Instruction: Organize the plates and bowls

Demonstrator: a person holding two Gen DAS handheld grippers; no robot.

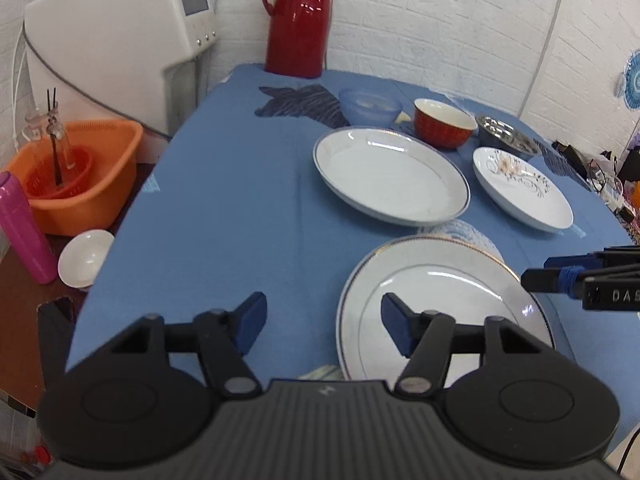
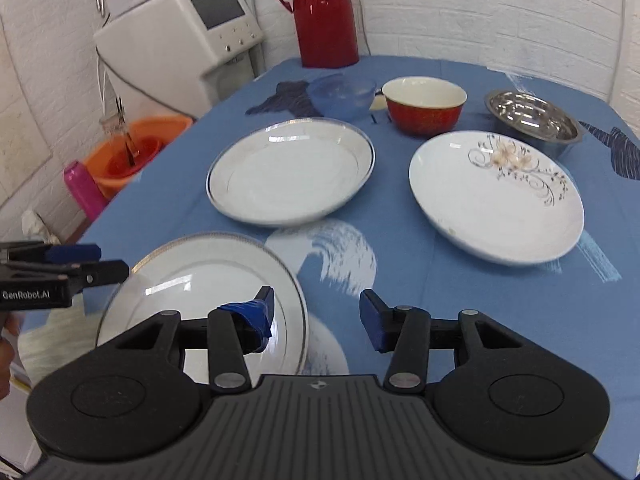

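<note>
Plates and bowls all lie apart on the blue-clothed desk (image 2: 500, 300), so by my reading the sorting has hardly begun: nothing is stacked on anything yet. Nearest the grippers sits the gold-rimmed plate (image 2: 208, 276), close to the desk's near edge. Beyond it lies the silver-rimmed plate (image 2: 292, 172), and to the right of that the flower-patterned plate (image 2: 496, 196); the three are near each other but none touch. Behind them runs a row of bowls: the blue translucent bowl (image 2: 344, 94), the red bowl (image 2: 424, 106) and the steel bowl (image 2: 534, 118), the steel one just behind the flowered plate's far rim. What seems left is to gather the three plates into one pile and nest the bowls.

The left gripper (image 1: 322, 326) hovers over the near left edge of the gold-rimmed plate, its jaws spread wide with nothing between them. The right gripper (image 2: 316, 316) hangs over that plate's right rim, jaws likewise apart and empty, one finger wrapped in blue tape.

For room, the left half of the desk is bare cloth, wide enough to build a pile. The left edge drops off toward an orange basin (image 1: 80, 160), a pink bottle (image 1: 24, 232) and a small white bowl (image 1: 86, 258) on a lower surface. At the back, the red thermos (image 2: 324, 16) stands against the wall, behind the bowls.
</note>
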